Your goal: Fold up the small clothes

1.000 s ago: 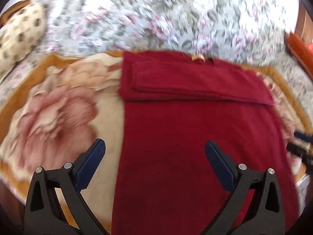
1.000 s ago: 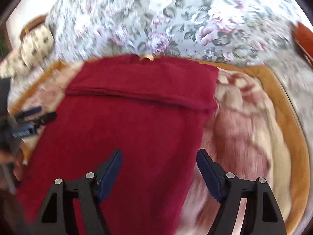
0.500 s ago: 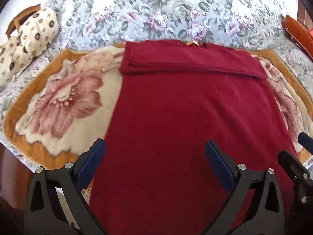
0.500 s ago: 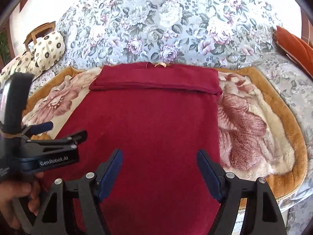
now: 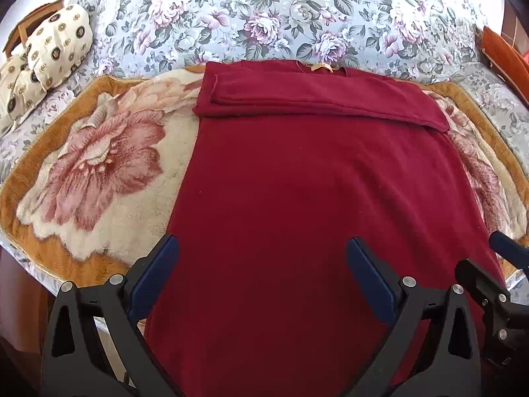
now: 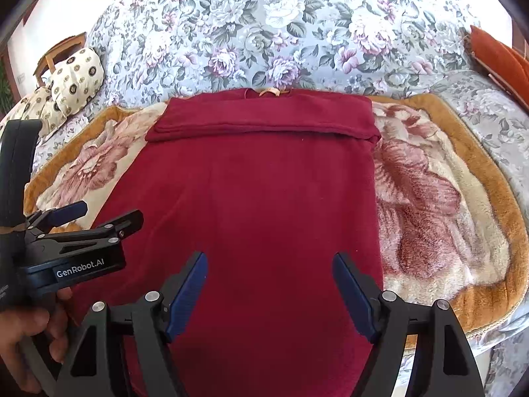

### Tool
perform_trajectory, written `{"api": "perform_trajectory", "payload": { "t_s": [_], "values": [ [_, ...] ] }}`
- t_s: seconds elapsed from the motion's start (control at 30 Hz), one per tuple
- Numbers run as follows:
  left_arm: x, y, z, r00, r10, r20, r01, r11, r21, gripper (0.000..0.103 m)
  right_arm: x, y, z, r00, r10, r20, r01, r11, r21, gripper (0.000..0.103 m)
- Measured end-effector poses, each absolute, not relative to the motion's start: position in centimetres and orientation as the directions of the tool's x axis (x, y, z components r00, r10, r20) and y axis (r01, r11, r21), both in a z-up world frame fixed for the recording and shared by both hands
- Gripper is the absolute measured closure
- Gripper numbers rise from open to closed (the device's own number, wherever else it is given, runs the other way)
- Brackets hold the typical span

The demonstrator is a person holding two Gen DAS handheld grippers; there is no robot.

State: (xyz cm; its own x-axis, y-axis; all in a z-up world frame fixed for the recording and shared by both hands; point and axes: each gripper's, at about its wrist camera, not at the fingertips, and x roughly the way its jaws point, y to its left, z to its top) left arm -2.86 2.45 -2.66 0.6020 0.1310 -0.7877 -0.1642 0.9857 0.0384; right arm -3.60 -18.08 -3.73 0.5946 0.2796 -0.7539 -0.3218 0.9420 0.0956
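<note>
A dark red garment (image 5: 314, 198) lies flat on a floral fleece blanket (image 5: 99, 165), its far end folded over into a band near a tan neck label (image 5: 322, 66). It also shows in the right wrist view (image 6: 264, 205). My left gripper (image 5: 263, 274) is open and empty over the garment's near left part. My right gripper (image 6: 269, 284) is open and empty over its near right part. The left gripper also shows at the left of the right wrist view (image 6: 82, 221). The right gripper's fingers (image 5: 509, 251) show at the right edge of the left wrist view.
The blanket lies on a bed with a flowered cover (image 5: 281, 16). Cream patterned pillows (image 5: 49, 53) sit at the far left and an orange cushion (image 6: 499, 63) at the far right. The bed's near edge (image 6: 489, 334) drops off beside the grippers.
Both grippers have drawn back toward the garment's near end, so more of the bed shows. The motion blur has gone and both views are steady. Both grippers stayed open.
</note>
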Motion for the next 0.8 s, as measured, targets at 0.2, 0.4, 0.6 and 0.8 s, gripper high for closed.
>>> {"api": "perform_trajectory", "payload": {
  "t_s": [0.2, 0.4, 0.6, 0.8],
  "values": [
    [-2.79, 2.61, -2.76, 0.598, 0.116, -0.793, -0.163, 0.986, 0.021, 0.002, -3.52, -18.10, -3.79, 0.590, 0.283, -0.756, -0.321, 0.942, 0.103, 0.027],
    [-2.81, 2.74, -2.79, 0.596, 0.109, -0.796, -0.167, 0.986, 0.011, 0.002, -3.74, -18.27, -3.52, 0.604, 0.271, -0.750, -0.308, 0.947, 0.094, 0.027],
    [-2.83, 2.78, -2.79, 0.595, 0.109, -0.796, -0.168, 0.986, 0.009, 0.002, -3.89, -18.60, -3.40, 0.613, 0.266, -0.744, -0.294, 0.951, 0.097, 0.027],
    [-2.89, 2.72, -2.83, 0.594, 0.105, -0.797, -0.169, 0.986, 0.004, 0.002, -4.05, -18.40, -3.36, 0.619, 0.257, -0.742, -0.299, 0.951, 0.079, 0.027]
  ]
}}
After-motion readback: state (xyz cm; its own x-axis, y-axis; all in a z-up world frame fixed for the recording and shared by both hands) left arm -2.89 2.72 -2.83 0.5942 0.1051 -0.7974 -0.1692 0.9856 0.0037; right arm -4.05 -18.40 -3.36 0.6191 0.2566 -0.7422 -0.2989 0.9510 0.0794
